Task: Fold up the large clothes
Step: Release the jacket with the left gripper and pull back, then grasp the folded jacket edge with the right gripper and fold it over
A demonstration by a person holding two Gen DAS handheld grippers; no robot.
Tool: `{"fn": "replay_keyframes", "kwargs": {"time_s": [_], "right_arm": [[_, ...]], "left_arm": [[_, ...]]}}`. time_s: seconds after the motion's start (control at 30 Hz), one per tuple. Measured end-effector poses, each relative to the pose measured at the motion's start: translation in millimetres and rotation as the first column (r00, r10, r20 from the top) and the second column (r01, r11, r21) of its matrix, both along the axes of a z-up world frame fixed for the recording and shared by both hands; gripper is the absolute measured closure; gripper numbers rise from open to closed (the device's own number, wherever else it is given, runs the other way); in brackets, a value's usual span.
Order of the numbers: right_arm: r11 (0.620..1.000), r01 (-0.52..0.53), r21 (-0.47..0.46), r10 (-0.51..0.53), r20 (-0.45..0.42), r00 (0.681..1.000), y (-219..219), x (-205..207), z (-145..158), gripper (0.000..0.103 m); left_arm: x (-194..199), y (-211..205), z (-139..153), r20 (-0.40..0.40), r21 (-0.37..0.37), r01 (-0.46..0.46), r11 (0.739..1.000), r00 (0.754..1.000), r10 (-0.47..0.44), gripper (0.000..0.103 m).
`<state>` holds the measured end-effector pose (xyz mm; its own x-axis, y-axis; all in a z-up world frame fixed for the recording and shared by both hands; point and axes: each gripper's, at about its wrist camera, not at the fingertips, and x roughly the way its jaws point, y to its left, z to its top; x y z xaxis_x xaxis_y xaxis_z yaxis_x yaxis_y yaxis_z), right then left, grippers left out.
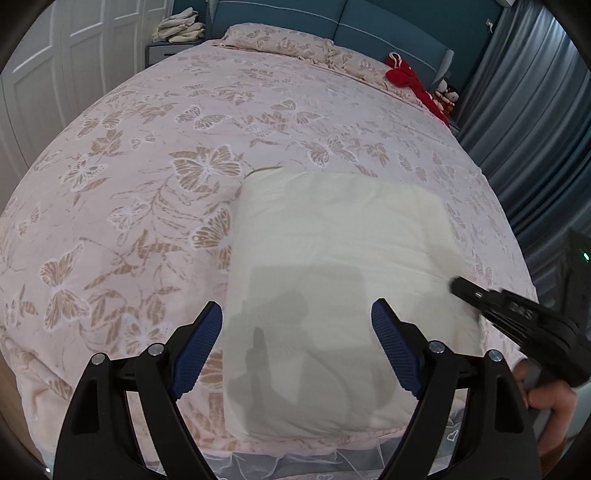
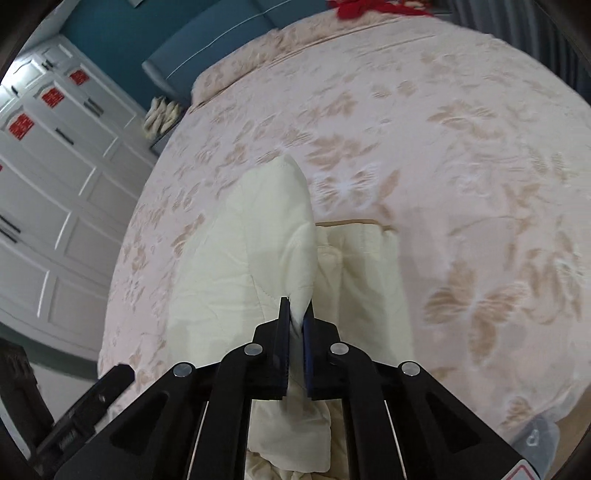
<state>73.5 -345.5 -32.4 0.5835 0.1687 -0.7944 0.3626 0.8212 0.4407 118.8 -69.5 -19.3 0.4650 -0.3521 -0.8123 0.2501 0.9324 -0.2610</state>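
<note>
Left wrist view: the left gripper (image 1: 296,325) hung with its blue-padded fingers (image 1: 197,350) spread wide, nothing between them. Straight ahead lay the cream quilted garment (image 1: 340,280), folded flat on the pink butterfly-print bedspread (image 1: 147,184). The right gripper (image 1: 517,317) came in from the right, its tip at the garment's right edge.

Right wrist view: the right gripper (image 2: 295,314) was clamped tight on a lifted fold of the cream garment (image 2: 251,266), cloth bunched between the pads. A red cloth (image 2: 369,9) sat far ahead.
</note>
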Motion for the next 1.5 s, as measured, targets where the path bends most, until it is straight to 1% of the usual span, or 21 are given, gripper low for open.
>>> {"fn": "replay_keyframes", "kwargs": {"time_s": [0.03, 0.13, 0.23, 0.43, 0.5, 0.57, 0.63, 0.77, 0.83, 1.0, 1.17, 1.33, 1.5], "right_arm": [[1.0, 0.012, -0.009, -0.012, -0.012, 1.0, -5.9, -6.1, -5.4, 0.098], [0.999, 0.038, 0.003, -0.037, -0.053, 0.998, -17.5, -15.0, -27.1, 0.098], [0.999, 0.048, -0.016, -0.049, -0.079, 0.996, -23.2, -18.1, -43.4, 0.098], [0.998, 0.044, -0.053, -0.05, -0.116, 0.992, -23.3, -20.0, -68.9, 0.098], [0.997, 0.037, -0.068, -0.046, -0.126, 0.991, -21.4, -19.5, -75.5, 0.098], [0.997, 0.031, -0.068, -0.04, -0.134, 0.99, -20.8, -17.6, -82.9, 0.098], [0.998, 0.031, -0.062, -0.039, -0.142, 0.989, -21.0, -16.3, -90.7, 0.098], [0.999, 0.037, -0.038, -0.042, -0.15, 0.988, -24.0, -13.3, -102.7, 0.098], [0.999, 0.033, -0.036, -0.038, -0.149, 0.988, -23.7, -12.8, -106.8, 0.098], [0.998, 0.018, -0.059, -0.026, -0.143, 0.989, -20.5, -11.0, -113.7, 0.098], [0.996, 0.001, -0.09, -0.014, -0.14, 0.99, -15.8, -8.3, -118.9, 0.099], [0.995, -0.001, -0.1, -0.013, -0.139, 0.99, -13.8, -6.0, -122.2, 0.1], [0.994, 0.003, -0.114, -0.019, -0.141, 0.99, -11.9, -4.7, -122.1, 0.1]], "left_arm": [[0.4, -4.2, -2.7, -0.006, 0.002, 0.009, 1.0, 1.0, -0.009, 0.023], [0.7, -17.3, -12.1, -0.021, 0.027, 0.029, 0.999, 0.999, -0.028, 0.023], [1.0, -27.9, -21.2, -0.034, 0.055, 0.045, 0.997, 0.999, -0.043, 0.023], [5.6, -44.2, -47.1, -0.086, 0.101, 0.059, 0.993, 0.995, -0.05, 0.023], [5.6, -46.8, -53.0, -0.087, 0.114, 0.057, 0.992, 0.995, -0.047, 0.022], [5.3, -49.9, -58.0, -0.075, 0.14, 0.057, 0.988, 0.996, -0.047, 0.021], [6.1, -52.7, -64.4, -0.064, 0.162, 0.059, 0.985, 0.997, -0.049, 0.016], [10.5, -54.2, -76.4, -0.068, 0.174, 0.052, 0.983, 0.997, -0.041, 0.011], [13.0, -53.8, -84.0, -0.074, 0.175, 0.047, 0.983, 0.997, -0.034, 0.008], [14.6, -56.2, -95.1, -0.069, 0.184, 0.04, 0.982, 0.997, -0.028, 0.005], [14.9, -59.4, -103.8, -0.055, 0.201, 0.041, 0.979, 0.998, -0.03, 0.005], [13.8, -61.4, -111.0, -0.03, 0.213, 0.035, 0.976, 0.999, -0.03, 0.005], [13.7, -60.0, -114.6, -0.02, 0.204, 0.031, 0.978, 0.999, -0.028, 0.005]]}}
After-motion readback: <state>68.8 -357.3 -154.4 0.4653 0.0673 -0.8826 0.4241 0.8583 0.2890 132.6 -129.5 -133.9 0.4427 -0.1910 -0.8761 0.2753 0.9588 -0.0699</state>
